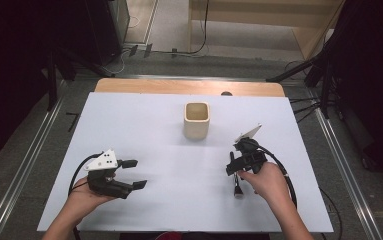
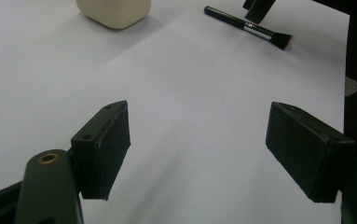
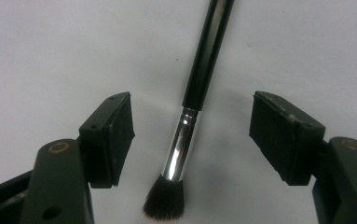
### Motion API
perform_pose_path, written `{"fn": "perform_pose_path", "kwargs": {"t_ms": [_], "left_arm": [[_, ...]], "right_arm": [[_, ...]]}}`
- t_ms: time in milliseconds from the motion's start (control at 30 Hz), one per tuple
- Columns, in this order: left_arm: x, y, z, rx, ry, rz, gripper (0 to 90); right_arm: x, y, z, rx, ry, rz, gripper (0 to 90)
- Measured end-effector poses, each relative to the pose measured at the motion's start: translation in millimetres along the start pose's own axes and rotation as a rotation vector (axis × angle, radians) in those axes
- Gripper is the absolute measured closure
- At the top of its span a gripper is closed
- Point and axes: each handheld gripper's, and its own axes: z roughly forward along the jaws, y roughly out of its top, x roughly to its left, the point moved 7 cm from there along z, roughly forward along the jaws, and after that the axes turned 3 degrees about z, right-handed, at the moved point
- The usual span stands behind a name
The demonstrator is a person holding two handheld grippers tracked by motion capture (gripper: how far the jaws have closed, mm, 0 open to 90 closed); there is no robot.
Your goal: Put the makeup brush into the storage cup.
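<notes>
While the high view shows the white worktop (image 1: 144, 130) with a cream cup (image 1: 196, 121) standing alone toward its far middle, the left claw (image 1: 134, 173) gapes open, well apart from the right claw (image 1: 234, 167). Along the left gripper view, bare worktop lies between its jaws, the cup (image 2: 114, 12) and brush (image 2: 248, 26) far ahead. Right gripper view: the right claw (image 3: 192, 135) is spread wide around the brush (image 3: 190, 116), which lies flat, touching neither jaw.
</notes>
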Motion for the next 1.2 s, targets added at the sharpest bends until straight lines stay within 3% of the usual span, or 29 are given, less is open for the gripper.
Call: {"fn": "perform_pose_path", "kwargs": {"t_ms": [400,667,700,1200], "left_arm": [[0.3,-0.2,0.0,0.0,0.0,-0.002,22.5],[0.5,-0.2,-0.5,0.0,0.0,0.0,22.5],[0.5,-0.2,-0.4,-0.001,-0.001,-0.001,22.5],[1.1,-0.1,-0.1,0.0,0.007,-0.001,22.5]], "right_arm": [[3.9,-2.4,12.9,0.014,-0.039,-0.015,38.8],[6.9,-4.3,18.2,0.013,-0.12,-0.052,45.0],[7.8,-5.6,18.4,0.01,-0.149,-0.09,48.3],[7.1,-9.3,15.8,0.043,-0.147,-0.08,71.7]]}}
